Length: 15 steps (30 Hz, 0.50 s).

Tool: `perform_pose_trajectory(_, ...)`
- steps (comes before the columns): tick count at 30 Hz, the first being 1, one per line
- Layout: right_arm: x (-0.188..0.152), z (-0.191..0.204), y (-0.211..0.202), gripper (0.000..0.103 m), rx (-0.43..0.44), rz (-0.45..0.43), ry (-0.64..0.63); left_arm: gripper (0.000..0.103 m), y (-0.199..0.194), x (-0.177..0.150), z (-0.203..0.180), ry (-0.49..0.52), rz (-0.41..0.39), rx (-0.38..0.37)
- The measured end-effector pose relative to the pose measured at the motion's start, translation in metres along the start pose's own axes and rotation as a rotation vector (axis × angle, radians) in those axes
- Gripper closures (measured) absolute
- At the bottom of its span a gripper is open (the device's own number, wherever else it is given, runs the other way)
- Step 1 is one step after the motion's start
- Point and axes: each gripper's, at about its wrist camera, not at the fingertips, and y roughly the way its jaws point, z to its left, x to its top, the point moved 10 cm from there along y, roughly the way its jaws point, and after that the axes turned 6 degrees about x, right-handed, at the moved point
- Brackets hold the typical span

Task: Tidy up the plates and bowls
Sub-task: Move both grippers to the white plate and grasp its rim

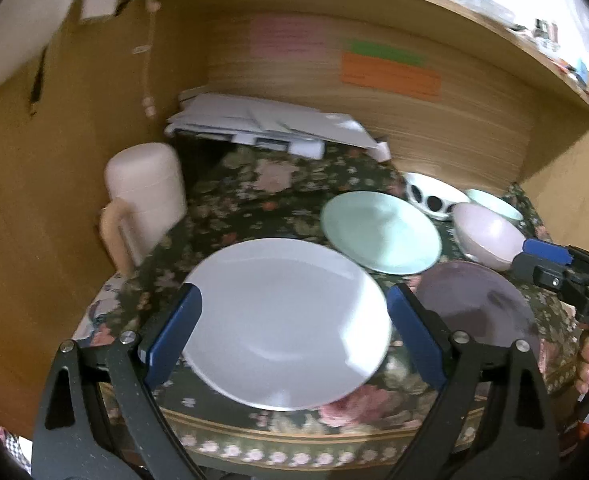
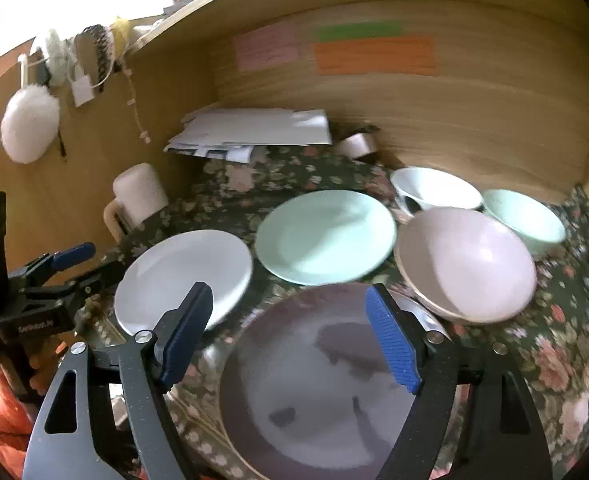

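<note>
Both grippers hang over the flowered tablecloth (image 2: 566, 344) with their jaws spread wide and nothing between them: the left gripper (image 1: 294, 332) frames the white plate (image 1: 286, 324), the right gripper (image 2: 290, 336) frames the dark purple plate (image 2: 326, 392). The main risk, as I judge it, lies at the table's near edge, where both plates sit close to the border; a grip that catches only a rim could tip a plate off, and the soft cloth could drag with it. A second risk is collision, since the two tools work side by side and the mint plate (image 2: 326, 236) lies just beyond both targets. The pink bowl (image 2: 470, 260) sits close beside the purple plate's far rim, and it is easily knocked. The right wrist view shows the mint bowl (image 2: 526, 220) and the white bowl (image 2: 434, 188) openly, plus a fluffy duster (image 2: 28, 128) on the side panel; the left wrist view hides most of the mint bowl but shows the cream lidded mug (image 1: 142, 200) larger and dark spots on the white bowl's outside.
</note>
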Motion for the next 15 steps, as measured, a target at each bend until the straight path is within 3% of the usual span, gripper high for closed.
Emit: perform_pose_trajectory(15, 0.003, 0.034, 0.07, 0.026, 0.08, 0.12, -0.026, 0.008, 0.041, -0.02, 0.06, -0.037, 0.136, 0.078)
